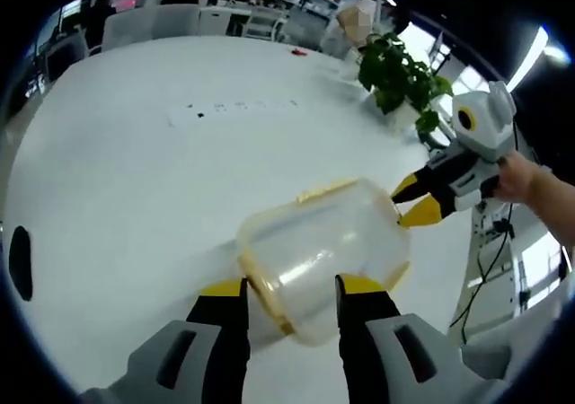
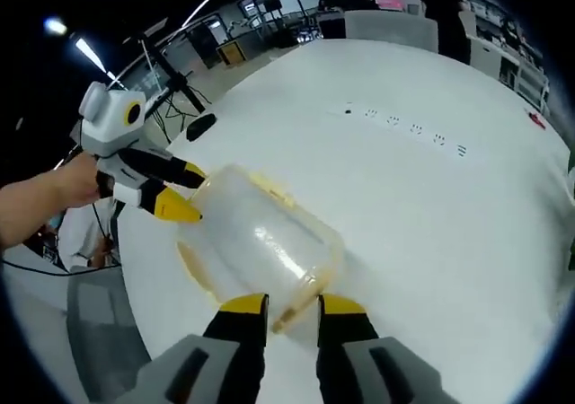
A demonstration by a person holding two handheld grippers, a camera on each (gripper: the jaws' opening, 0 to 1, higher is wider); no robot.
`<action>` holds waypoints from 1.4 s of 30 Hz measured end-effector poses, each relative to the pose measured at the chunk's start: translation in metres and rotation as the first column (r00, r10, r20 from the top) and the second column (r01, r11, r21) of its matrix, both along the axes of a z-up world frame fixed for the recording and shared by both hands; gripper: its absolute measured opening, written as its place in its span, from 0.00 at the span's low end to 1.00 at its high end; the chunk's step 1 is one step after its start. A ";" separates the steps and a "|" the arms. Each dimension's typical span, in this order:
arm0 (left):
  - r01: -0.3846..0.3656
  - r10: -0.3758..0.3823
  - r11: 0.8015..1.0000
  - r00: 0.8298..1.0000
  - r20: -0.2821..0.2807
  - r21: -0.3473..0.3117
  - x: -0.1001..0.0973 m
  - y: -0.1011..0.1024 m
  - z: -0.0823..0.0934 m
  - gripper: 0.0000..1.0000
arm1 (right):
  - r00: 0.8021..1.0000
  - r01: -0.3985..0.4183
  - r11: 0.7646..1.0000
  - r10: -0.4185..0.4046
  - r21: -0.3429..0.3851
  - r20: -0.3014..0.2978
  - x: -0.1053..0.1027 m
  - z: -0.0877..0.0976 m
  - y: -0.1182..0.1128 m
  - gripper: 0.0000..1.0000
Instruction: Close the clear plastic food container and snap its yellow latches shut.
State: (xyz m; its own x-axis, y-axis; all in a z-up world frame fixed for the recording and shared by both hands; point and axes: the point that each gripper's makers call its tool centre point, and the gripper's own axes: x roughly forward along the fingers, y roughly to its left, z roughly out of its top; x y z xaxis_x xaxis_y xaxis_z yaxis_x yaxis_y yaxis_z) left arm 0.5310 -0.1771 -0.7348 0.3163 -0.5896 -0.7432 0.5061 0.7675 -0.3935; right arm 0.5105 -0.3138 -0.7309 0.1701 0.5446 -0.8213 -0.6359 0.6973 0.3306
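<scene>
Clear container (image 1: 319,256), thin, light, slick plastic w/ yellow latches (image 1: 325,190), sits near bench (image 1: 135,171) edge; left hand-held gripper (image 1: 289,289) jaws apart astride one end, right hand-held gripper (image 2: 289,305) jaws apart at the opposite end's latch; best gripped on the stiffer rim, as walls likely flex.

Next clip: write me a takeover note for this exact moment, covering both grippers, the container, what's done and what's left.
Left gripper: fingers astride one end of the clear container; grip unclear.
Right gripper: fingers astride the opposite end, at a yellow latch; grip unclear.
Container: on the white table, between both grippers, lid apparently on.
Done: lid looks closed, both grippers in position.
Left: confirm each yellow latch, since their state is hard to read, and snap any open ones shut.
</scene>
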 end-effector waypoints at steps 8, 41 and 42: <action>0.038 -0.038 0.999 0.998 0.057 0.006 0.006 0.003 0.013 0.35 | 0.997 -0.053 0.998 0.054 -0.022 0.050 0.004 0.008 0.000 0.24; 0.277 -0.290 0.956 0.944 0.160 0.097 0.005 -0.014 0.042 0.30 | 0.892 -0.371 0.909 0.405 -0.189 0.200 0.008 0.031 0.021 0.23; 0.290 -0.303 0.952 0.939 0.162 0.101 0.005 -0.016 0.042 0.30 | 0.888 -0.379 0.906 0.413 -0.186 0.200 0.007 0.031 0.022 0.23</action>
State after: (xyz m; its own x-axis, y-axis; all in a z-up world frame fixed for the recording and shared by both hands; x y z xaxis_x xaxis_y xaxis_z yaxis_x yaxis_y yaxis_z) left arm 0.5360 -0.1927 -0.6926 0.2636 -0.6213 -0.7379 0.7703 0.5960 -0.2266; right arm 0.5178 -0.2916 -0.6994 0.1566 0.4902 -0.8574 -0.9150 0.3989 0.0609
